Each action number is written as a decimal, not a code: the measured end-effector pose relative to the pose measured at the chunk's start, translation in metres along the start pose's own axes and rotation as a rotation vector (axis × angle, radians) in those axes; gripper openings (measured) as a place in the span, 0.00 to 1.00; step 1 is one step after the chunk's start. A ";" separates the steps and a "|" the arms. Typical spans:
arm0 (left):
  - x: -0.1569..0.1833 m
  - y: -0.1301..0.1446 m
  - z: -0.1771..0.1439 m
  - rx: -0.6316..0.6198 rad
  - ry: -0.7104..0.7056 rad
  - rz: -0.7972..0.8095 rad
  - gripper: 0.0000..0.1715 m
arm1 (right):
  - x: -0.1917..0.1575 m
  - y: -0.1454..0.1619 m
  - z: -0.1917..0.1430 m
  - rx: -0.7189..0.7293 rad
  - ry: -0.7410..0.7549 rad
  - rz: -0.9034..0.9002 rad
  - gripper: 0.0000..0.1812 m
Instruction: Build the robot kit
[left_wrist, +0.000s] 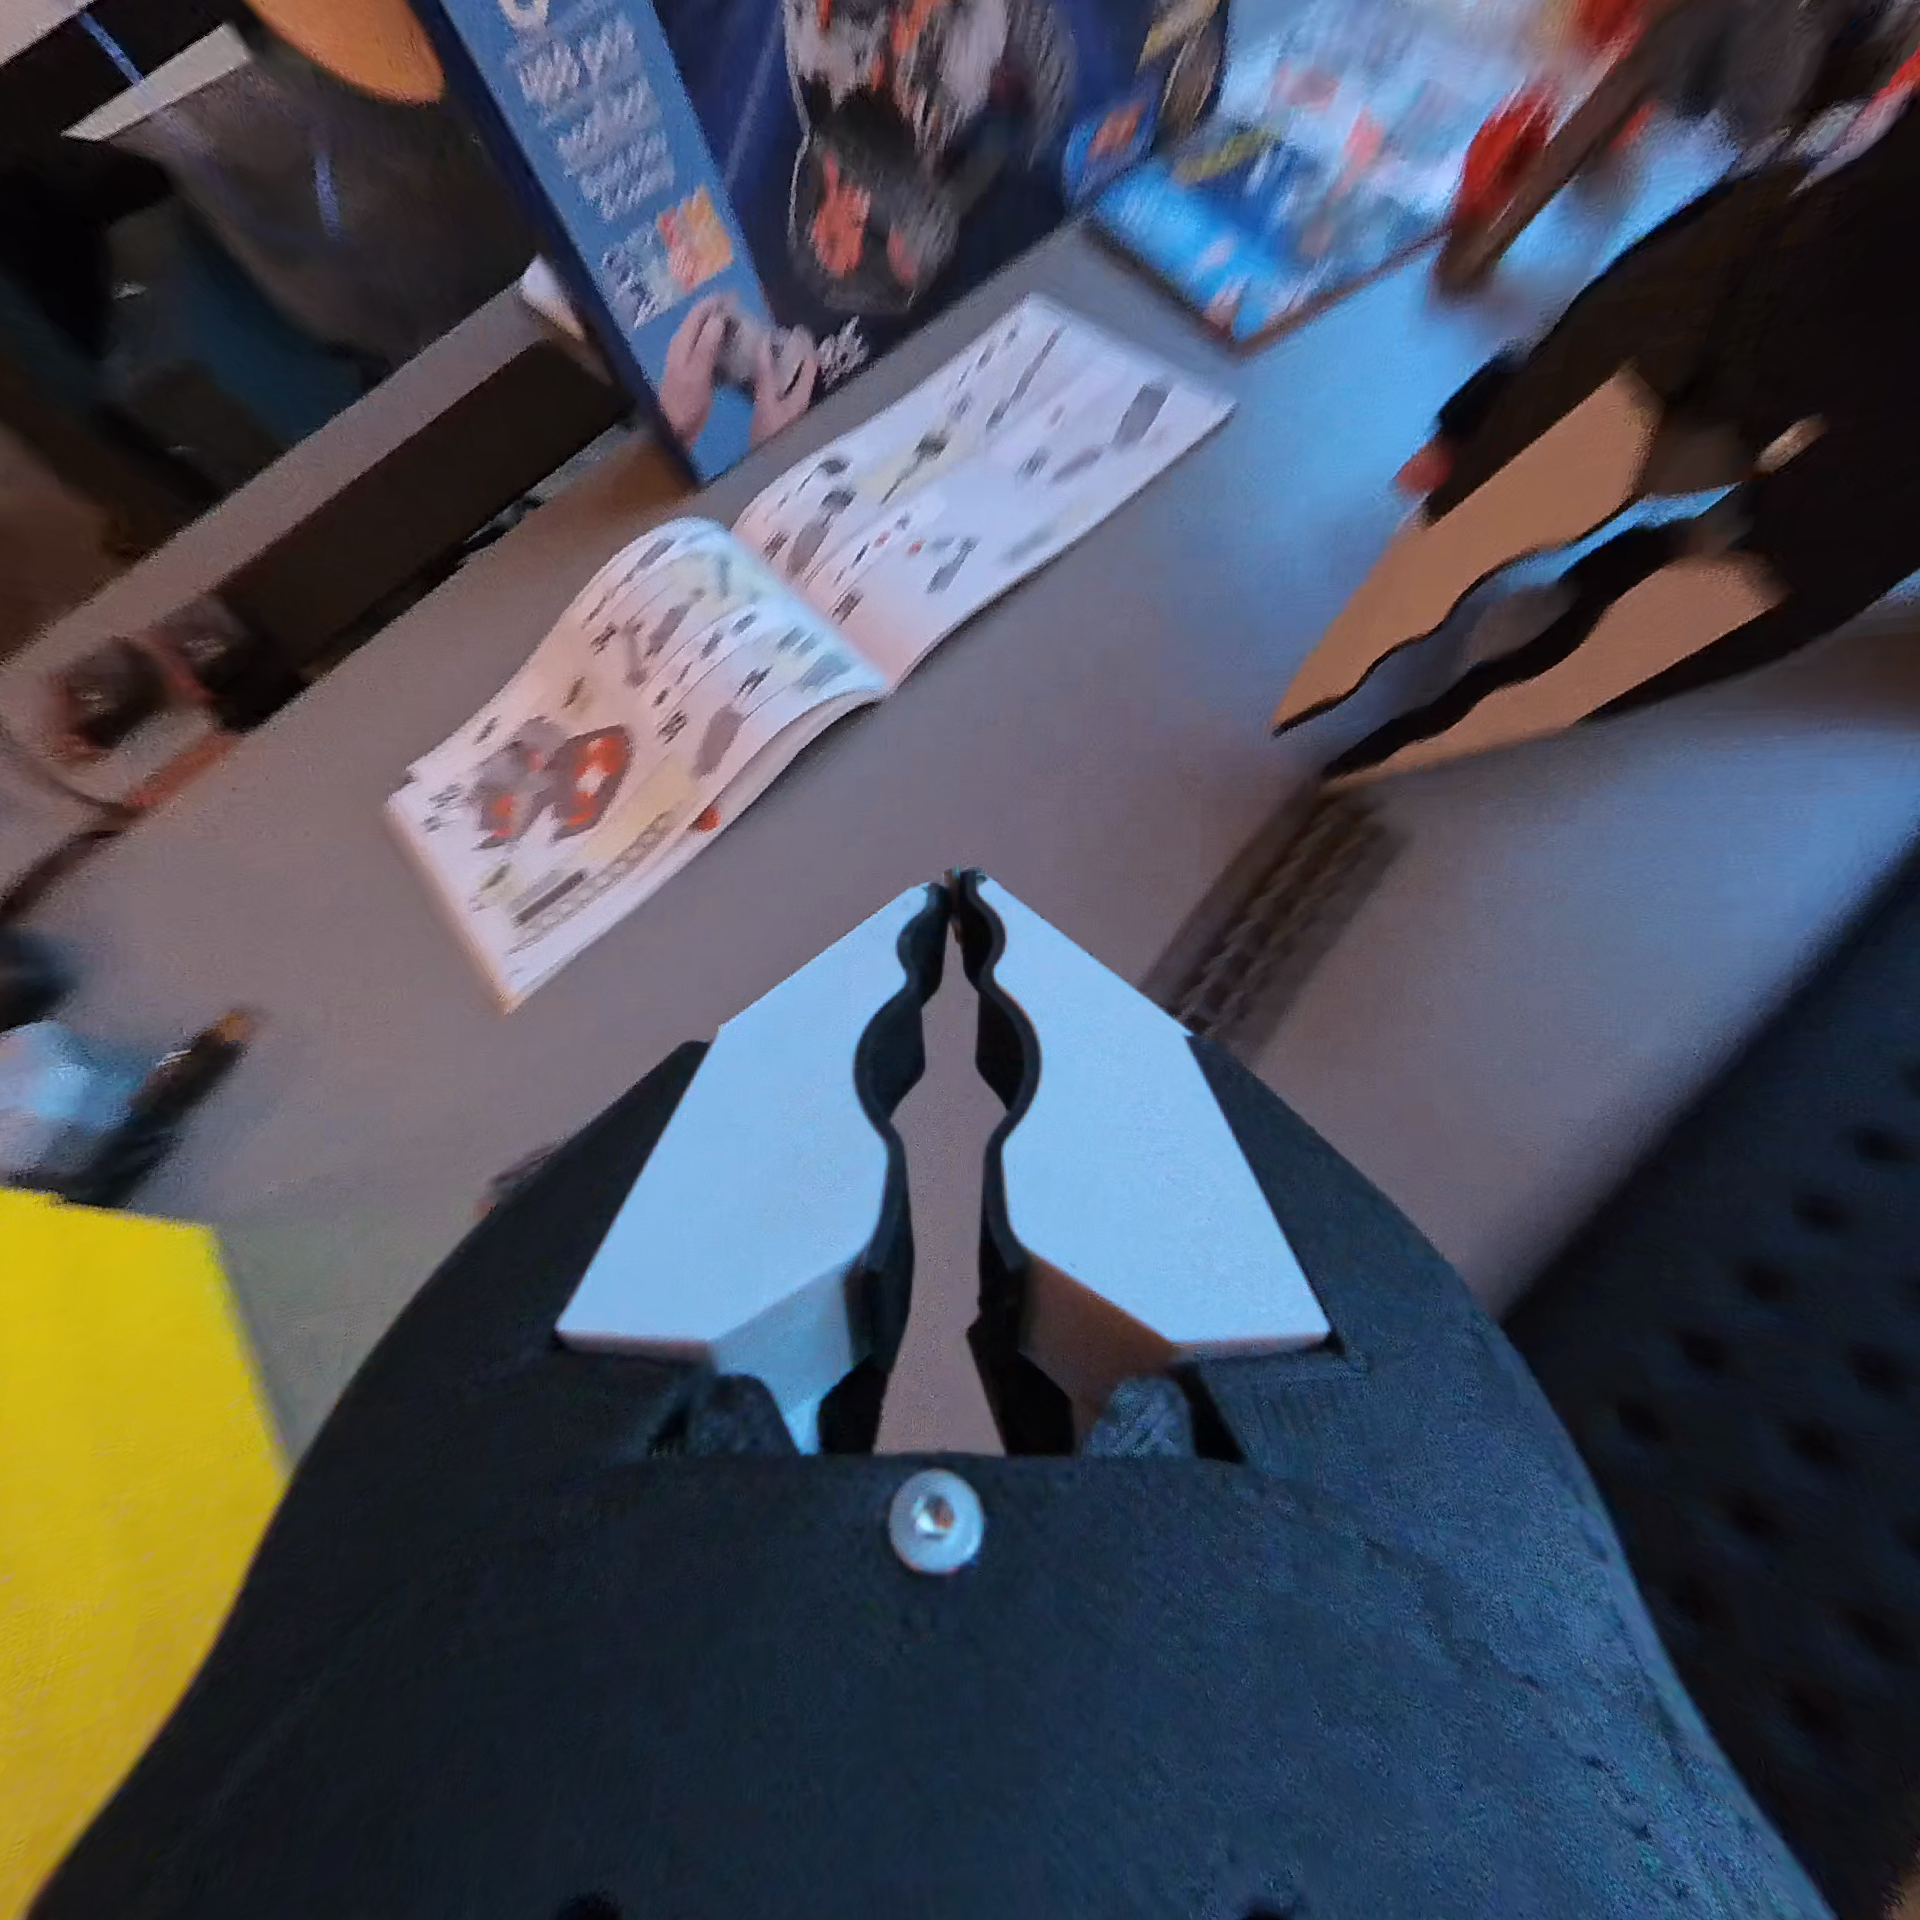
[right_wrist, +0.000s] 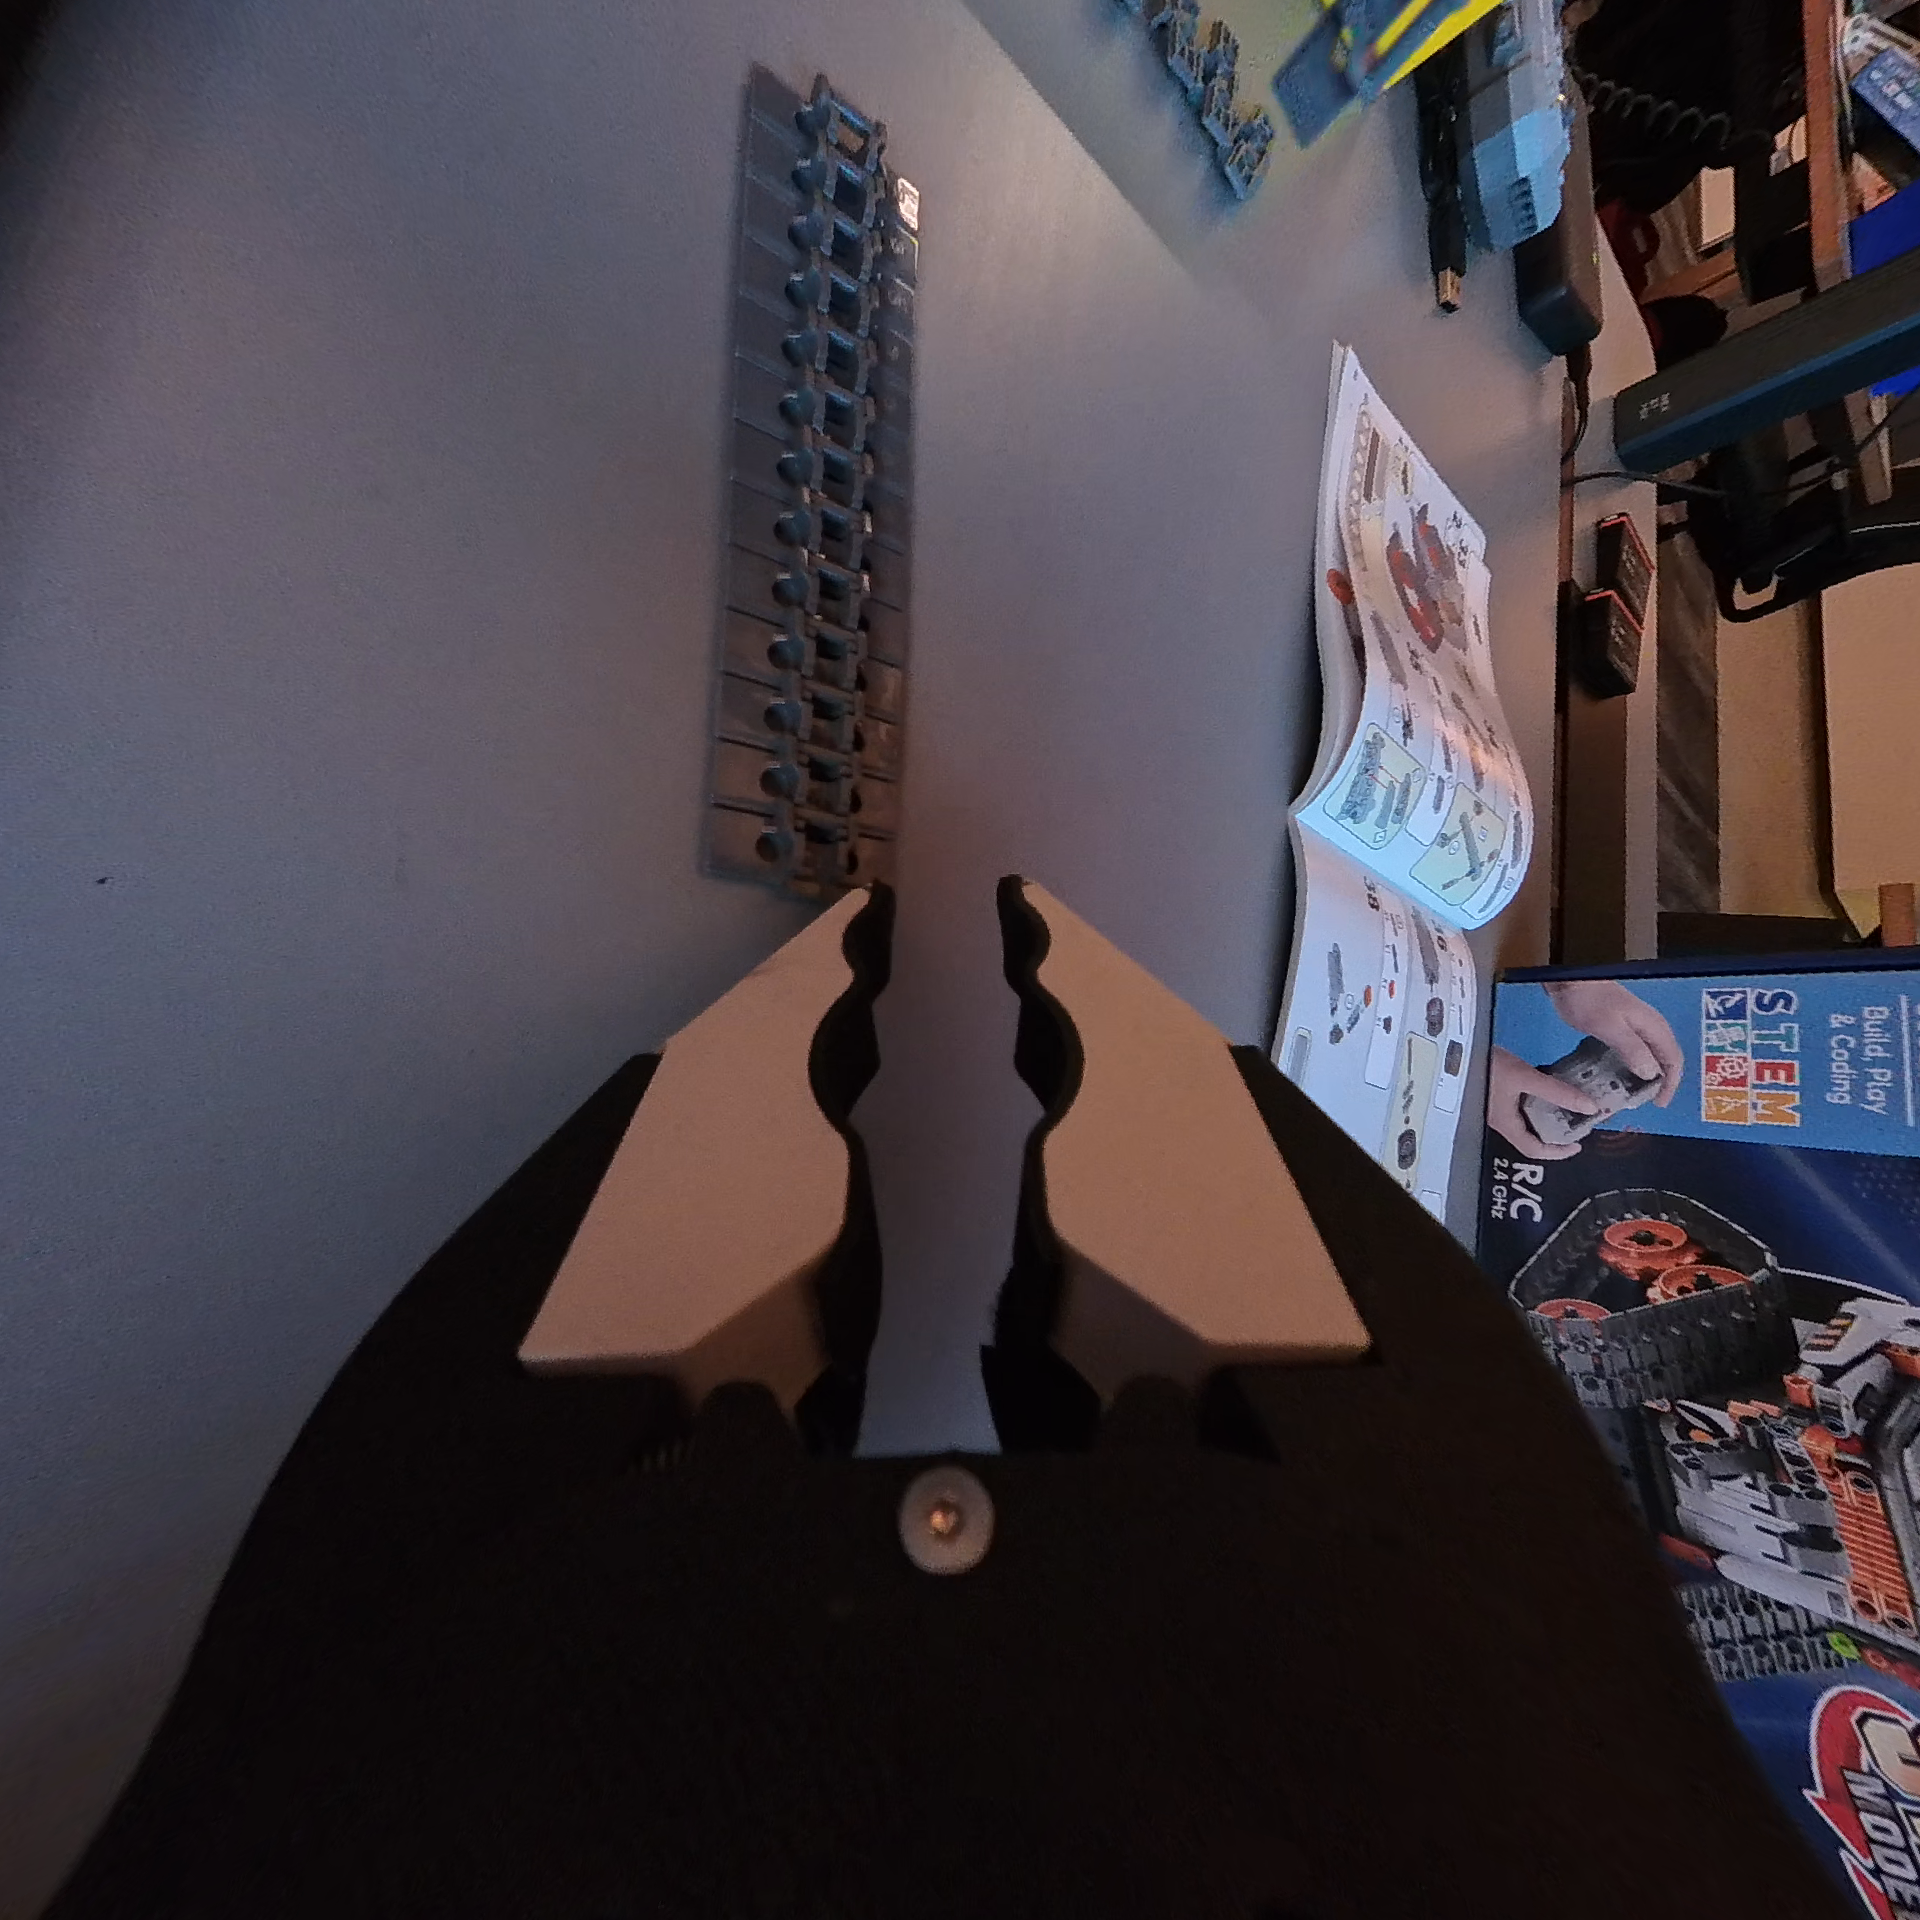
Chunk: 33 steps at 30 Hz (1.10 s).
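A grey toy track strip of linked segments lies flat on the grey table. My right gripper is open with a narrow gap and empty, its tips just short of the strip's near end. In the left wrist view the strip lies under the right gripper. My left gripper hovers above the table with its tips closed together; whether anything is pinched between them cannot be made out. An open instruction booklet lies beyond it.
The booklet and a blue toy box sit at the table's right side; the box stands upright behind the booklet. A yellow object and a black perforated surface flank my left gripper. More building parts lie far off. The gap from one gripper's tips to the other's is roughly 15 cm.
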<state>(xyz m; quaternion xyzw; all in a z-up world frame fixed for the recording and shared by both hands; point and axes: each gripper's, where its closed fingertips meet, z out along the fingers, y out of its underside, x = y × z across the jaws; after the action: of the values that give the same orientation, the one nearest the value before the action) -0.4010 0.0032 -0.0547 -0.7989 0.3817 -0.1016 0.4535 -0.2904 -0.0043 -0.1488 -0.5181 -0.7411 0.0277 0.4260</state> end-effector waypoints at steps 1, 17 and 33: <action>0.003 -0.004 -0.003 0.040 0.042 -0.045 0.00 | 0.000 0.000 -0.001 0.000 0.003 -0.003 0.11; 0.035 -0.052 -0.031 0.461 0.479 -0.407 0.00 | 0.005 -0.012 -0.009 0.035 0.040 -0.035 0.11; 0.048 -0.077 -0.049 0.669 0.674 -0.578 0.00 | 0.036 -0.056 -0.036 0.327 0.104 0.293 0.12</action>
<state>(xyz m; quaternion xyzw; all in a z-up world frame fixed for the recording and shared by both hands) -0.3527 -0.0395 0.0256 -0.6066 0.2181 -0.5877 0.4890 -0.3120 -0.0162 -0.0765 -0.5451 -0.6206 0.1825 0.5334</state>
